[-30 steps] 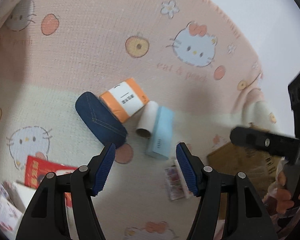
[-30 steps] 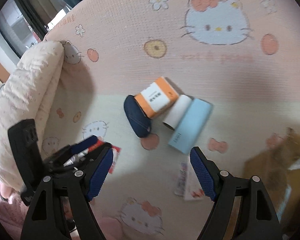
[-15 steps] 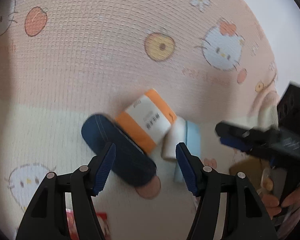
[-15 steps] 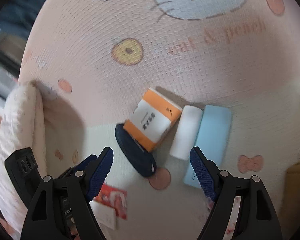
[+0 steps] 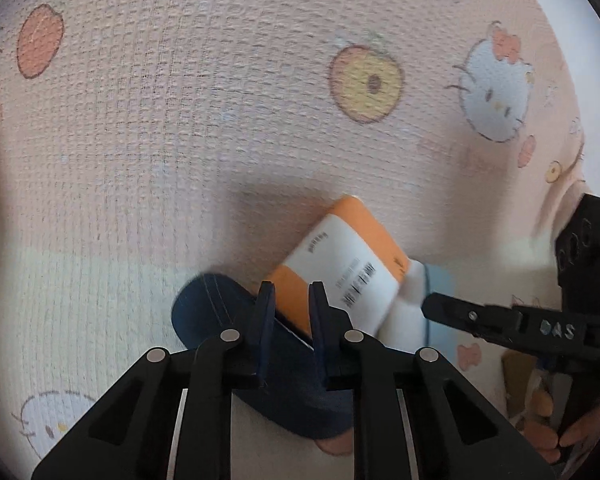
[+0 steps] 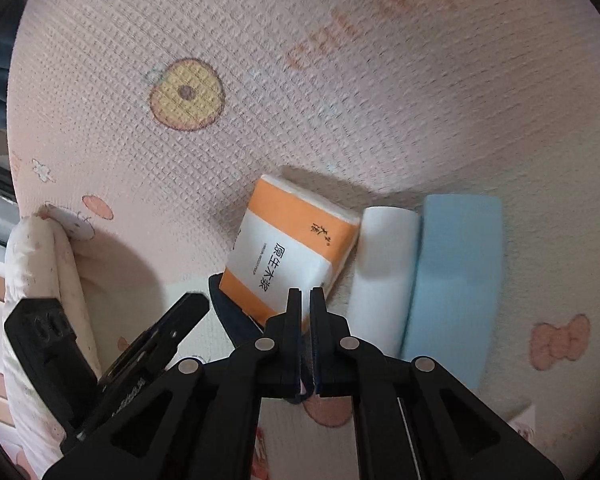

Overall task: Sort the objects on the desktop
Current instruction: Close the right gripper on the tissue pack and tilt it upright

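Note:
A dark blue denim case (image 5: 204, 312) lies on the mat against an orange-and-white tissue pack (image 5: 340, 264). Beside the pack lie a white roll (image 5: 404, 320) and a light blue box (image 6: 456, 276). My left gripper (image 5: 292, 288) hovers over the case with its jaws drawn nearly together. Case and pack corner show through the narrow gap, and I cannot tell whether the pads touch them. My right gripper (image 6: 306, 292) is shut with nothing visible between its pads, its tips over the tissue pack's (image 6: 292, 240) near corner, next to the roll (image 6: 380, 264).
The pink and cream mat (image 5: 180, 120) is printed with cartoon cats and fruit. A rolled blanket (image 6: 40, 272) borders it on the left of the right wrist view. Brown cardboard (image 5: 516, 372) and a person's fingers (image 5: 540, 420) sit at the right.
Both grippers came down and in toward the cluster, which now fills the lower middle of each view. Both pairs of jaws went from wide open to closed. The right wrist rolled.

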Tool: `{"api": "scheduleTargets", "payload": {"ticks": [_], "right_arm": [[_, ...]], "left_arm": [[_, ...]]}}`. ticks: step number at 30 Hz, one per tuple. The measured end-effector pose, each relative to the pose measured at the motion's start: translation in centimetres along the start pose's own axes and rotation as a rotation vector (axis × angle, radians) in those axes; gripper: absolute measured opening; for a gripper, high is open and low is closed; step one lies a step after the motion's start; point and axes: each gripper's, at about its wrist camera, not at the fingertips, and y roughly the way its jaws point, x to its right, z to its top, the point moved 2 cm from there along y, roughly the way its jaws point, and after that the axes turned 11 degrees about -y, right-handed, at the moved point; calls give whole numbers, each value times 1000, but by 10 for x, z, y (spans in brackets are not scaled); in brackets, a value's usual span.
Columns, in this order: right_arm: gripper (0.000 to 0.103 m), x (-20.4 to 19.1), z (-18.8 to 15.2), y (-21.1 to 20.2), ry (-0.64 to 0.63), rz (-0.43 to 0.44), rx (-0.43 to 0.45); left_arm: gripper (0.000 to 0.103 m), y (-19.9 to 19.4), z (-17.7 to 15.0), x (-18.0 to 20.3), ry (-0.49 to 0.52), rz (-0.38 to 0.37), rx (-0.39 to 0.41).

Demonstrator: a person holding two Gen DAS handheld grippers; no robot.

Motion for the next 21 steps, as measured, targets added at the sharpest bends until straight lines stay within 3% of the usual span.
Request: {"api": "scheduleTargets", "payload": {"ticks": [5, 11, 16, 21], "right_arm": [[9, -2, 2, 5, -18, 33, 16], [12, 7, -2, 25, 36, 61, -35], [12, 0, 9, 27, -26, 63, 5], [12, -8, 31, 30, -86, 60, 15]], "left_arm": [[19, 12, 9, -4, -17, -40, -32], [19, 23, 1, -8, -57, -72, -71], [19, 34, -22, 0, -81, -166, -183], [19, 28, -31, 21, 16, -78, -127]]}}
